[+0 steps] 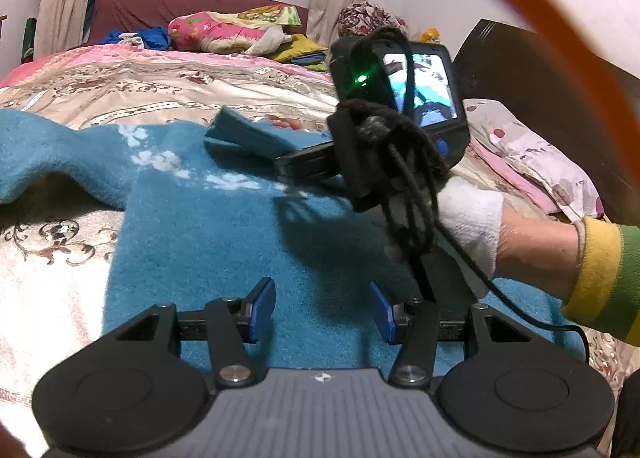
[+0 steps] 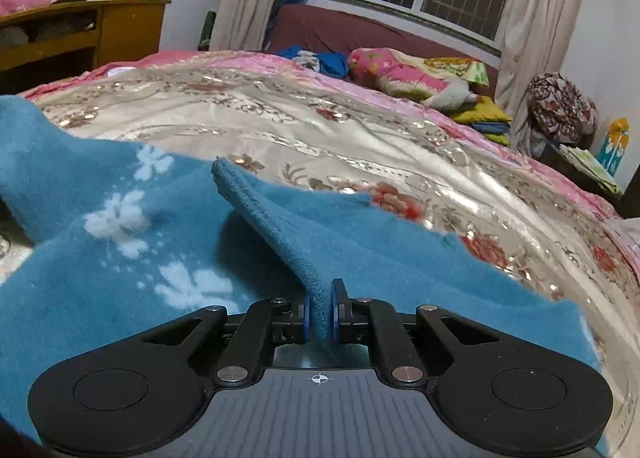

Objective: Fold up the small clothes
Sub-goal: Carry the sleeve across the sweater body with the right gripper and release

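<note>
The right hand-held gripper (image 2: 319, 316) pinches a fold of a blue fleece garment (image 2: 100, 278) on the bed (image 2: 360, 138). The left hand-held gripper (image 1: 322, 312) hovers above it, jaws wide and empty.

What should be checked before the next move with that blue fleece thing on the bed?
1. Right gripper shut on the fleece: ok, a raised fold is pinched between its fingers.
2. Left gripper free to grab: ok, open, nothing between its fingers.
3. Fleece under the left gripper: ok, it lies below the open fingers.
4. Fleece flat: not ok, the left part is humped and a flap stands up.
5. Cable clear of the left gripper: cannot tell, it runs close by the right finger.
6. Room on the bedspread: ok, bare beyond the fleece.
</note>
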Demonstrator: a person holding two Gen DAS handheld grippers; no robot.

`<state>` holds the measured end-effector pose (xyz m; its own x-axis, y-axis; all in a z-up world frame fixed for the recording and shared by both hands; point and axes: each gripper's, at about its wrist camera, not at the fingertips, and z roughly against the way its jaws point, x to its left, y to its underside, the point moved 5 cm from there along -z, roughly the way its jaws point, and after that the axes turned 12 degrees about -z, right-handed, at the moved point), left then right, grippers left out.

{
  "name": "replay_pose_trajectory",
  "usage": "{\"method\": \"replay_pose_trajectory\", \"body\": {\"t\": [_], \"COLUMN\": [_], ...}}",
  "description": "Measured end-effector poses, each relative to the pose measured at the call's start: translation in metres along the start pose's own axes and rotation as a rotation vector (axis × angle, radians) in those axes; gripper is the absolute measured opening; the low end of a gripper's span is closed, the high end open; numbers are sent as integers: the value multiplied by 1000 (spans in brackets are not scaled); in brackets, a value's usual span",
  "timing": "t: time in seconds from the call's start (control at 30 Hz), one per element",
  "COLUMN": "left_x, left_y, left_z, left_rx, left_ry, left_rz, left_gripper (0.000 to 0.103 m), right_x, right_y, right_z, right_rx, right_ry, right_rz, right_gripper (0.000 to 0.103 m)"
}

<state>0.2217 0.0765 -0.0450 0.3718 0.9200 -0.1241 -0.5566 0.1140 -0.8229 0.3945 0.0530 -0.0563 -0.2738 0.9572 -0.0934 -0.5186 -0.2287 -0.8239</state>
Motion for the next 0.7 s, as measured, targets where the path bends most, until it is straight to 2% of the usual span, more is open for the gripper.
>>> {"method": "replay_pose_trajectory", "body": {"t": [0.13, 0.47, 0.6, 0.7], "left_x": [1, -1, -1, -1], "left_y": [1, 2, 2, 1], "left_z": [-1, -2, -1, 0], "left_rx": [6, 13, 11, 8], "left_ry": [-2, -7, -9, -9], "left_rz": [2, -7, -8, -6], "left_gripper": [56, 56, 56, 56], "right_x": [9, 15, 17, 12], "right_y": [5, 0, 4, 1], "right_z": [-6, -13, -15, -6], "right_rx": [9, 5, 19, 31], "right_ry": [-8, -19, -36, -94], "right_rz": [25, -37, -32, -69], "right_gripper": [11, 11, 17, 27]}}
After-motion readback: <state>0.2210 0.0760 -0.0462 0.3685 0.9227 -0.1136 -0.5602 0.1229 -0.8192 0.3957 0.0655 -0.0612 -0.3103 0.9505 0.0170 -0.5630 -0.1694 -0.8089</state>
